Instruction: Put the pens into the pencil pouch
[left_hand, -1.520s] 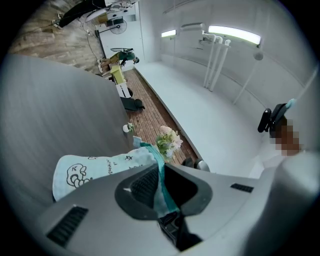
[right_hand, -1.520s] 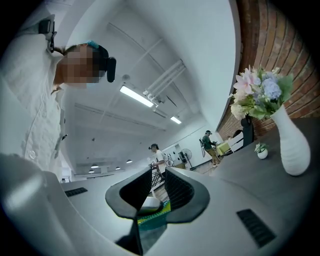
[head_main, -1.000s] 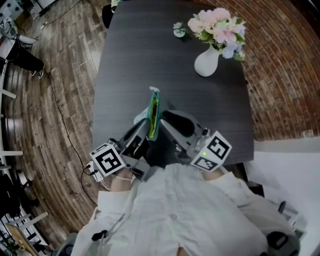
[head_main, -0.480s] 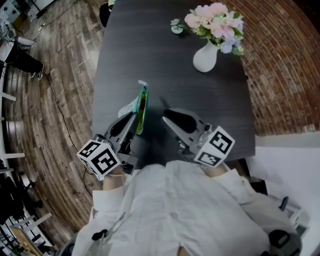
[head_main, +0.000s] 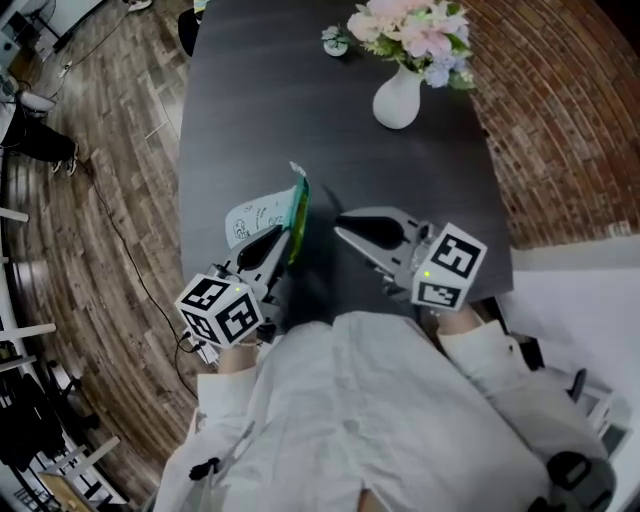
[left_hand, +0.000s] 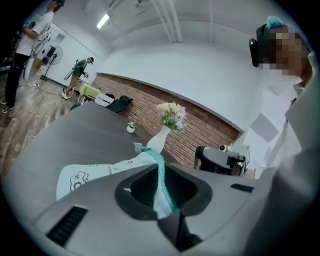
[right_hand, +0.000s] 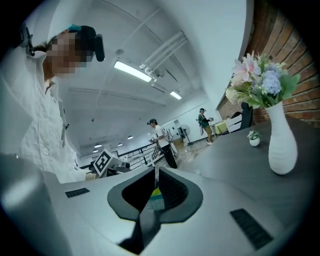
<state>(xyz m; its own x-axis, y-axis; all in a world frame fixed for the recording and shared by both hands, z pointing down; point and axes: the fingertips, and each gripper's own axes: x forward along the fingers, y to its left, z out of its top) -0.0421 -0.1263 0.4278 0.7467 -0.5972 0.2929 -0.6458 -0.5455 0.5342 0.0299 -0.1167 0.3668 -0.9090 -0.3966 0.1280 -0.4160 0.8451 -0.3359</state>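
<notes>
Fabric along the zip edge of the mint pencil pouch (head_main: 258, 215) is sitting pinched between the narrowly parted jaws of the left gripper (head_main: 284, 234), which is pressing on it from both sides near the person's edge of the dark table (head_main: 250, 110). A second ago the pouch was standing on edge with its mouth turned up and the right gripper close beside it. Now it is tipping over to the person's left, its printed face showing upward and its body coming to rest on the tabletop. The right gripper (head_main: 346, 228) is sitting apart from the pouch, and its jaws have just been closing until only a slit is remaining. A sliver of yellow-green and teal is showing through that slit, probably the pouch beyond, since nothing is sticking out of the jaws in the head view. No loose pen is showing on the table, so the filling is looking finished or nearly so. Whether the zip is shut is not showing.
</notes>
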